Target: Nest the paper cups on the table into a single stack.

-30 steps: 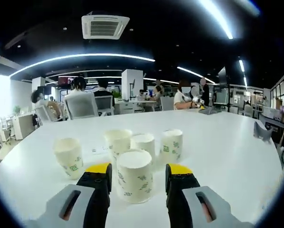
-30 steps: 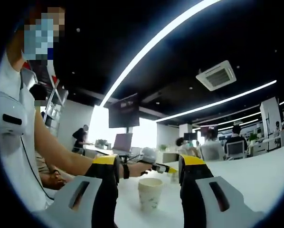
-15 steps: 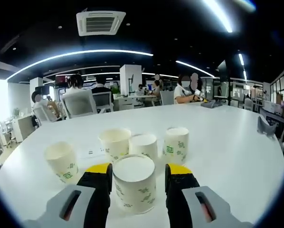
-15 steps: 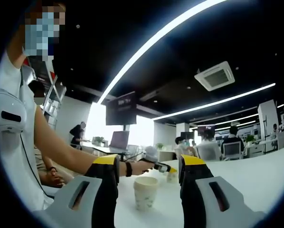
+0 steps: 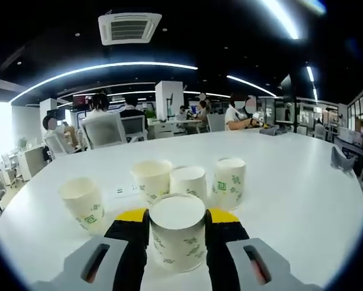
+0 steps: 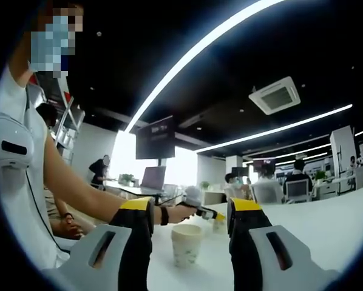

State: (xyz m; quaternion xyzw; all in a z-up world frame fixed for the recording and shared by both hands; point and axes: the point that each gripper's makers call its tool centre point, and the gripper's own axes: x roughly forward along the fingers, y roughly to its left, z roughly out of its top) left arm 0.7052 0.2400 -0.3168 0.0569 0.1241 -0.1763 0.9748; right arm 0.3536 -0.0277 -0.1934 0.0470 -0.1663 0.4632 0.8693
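Several white paper cups with green print stand on a white table [image 5: 291, 188]. In the left gripper view the nearest cup [image 5: 177, 242] stands upright between my left gripper's [image 5: 177, 215] jaws, which press on both its sides. Behind it stand a cup at the left [image 5: 83, 203], two close together in the middle [image 5: 152, 180] [image 5: 189, 182] and one at the right [image 5: 229, 182]. In the right gripper view my right gripper [image 6: 189, 209] is open, raised above the table. A single cup [image 6: 186, 242] stands beyond its jaws, apart from them.
In the right gripper view a person's arm [image 6: 78, 194] reaches in from the left, holding the other gripper [image 6: 196, 210] just past that cup. Office chairs [image 5: 105, 130] and seated people line the table's far edge. Bare tabletop stretches to the right of the cups.
My left gripper's jaws have narrowed from an open stance around the nearest cup to pressing on its sides. The right gripper view has barely shifted.
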